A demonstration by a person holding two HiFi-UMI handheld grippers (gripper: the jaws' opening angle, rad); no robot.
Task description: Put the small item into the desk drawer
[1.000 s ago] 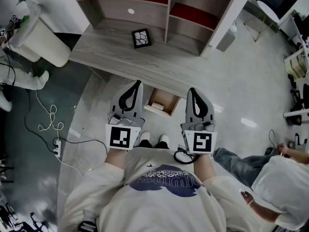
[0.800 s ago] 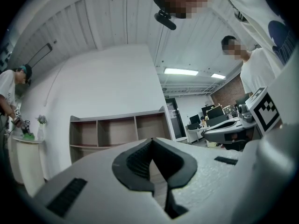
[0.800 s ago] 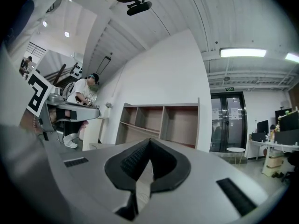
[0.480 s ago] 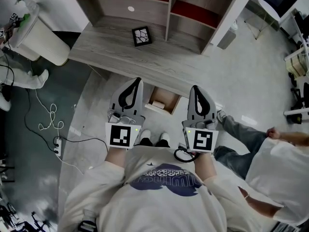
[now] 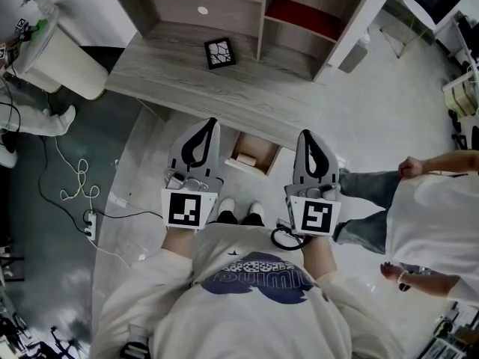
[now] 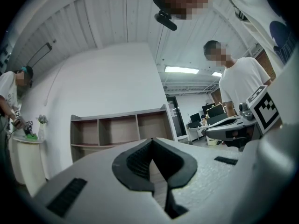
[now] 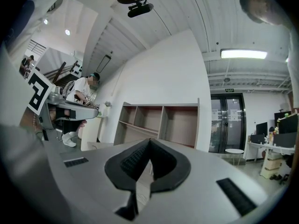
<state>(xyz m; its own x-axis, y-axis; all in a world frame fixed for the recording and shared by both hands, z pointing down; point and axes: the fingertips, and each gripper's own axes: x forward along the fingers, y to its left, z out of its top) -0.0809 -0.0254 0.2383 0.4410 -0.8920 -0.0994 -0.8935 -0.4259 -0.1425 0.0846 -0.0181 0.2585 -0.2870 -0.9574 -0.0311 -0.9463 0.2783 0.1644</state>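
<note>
A small black square item (image 5: 218, 53) with a white pattern lies on the grey wooden desk (image 5: 172, 73), in front of the shelf unit (image 5: 224, 2). Below the desk's front edge a wooden drawer (image 5: 263, 155) stands open, with a small pale thing (image 5: 245, 159) in it. My left gripper (image 5: 213, 123) is held left of the drawer and my right gripper (image 5: 304, 134) right of it. Both are shut and empty, short of the desk. In the left gripper view the left gripper (image 6: 152, 141) points at the shelf unit (image 6: 117, 129). The right gripper (image 7: 149, 141) also faces the shelf unit (image 7: 159, 122).
A white round bin (image 5: 60, 58) stands left of the desk. Cables and a power strip (image 5: 86, 226) lie on the floor at the left. One person (image 5: 434, 223) stands close on my right, and another person's legs (image 5: 30, 118) show at the far left.
Both grippers have stayed almost still. The person on the right has got up from a crouch and now stands, with one arm stretched out.
</note>
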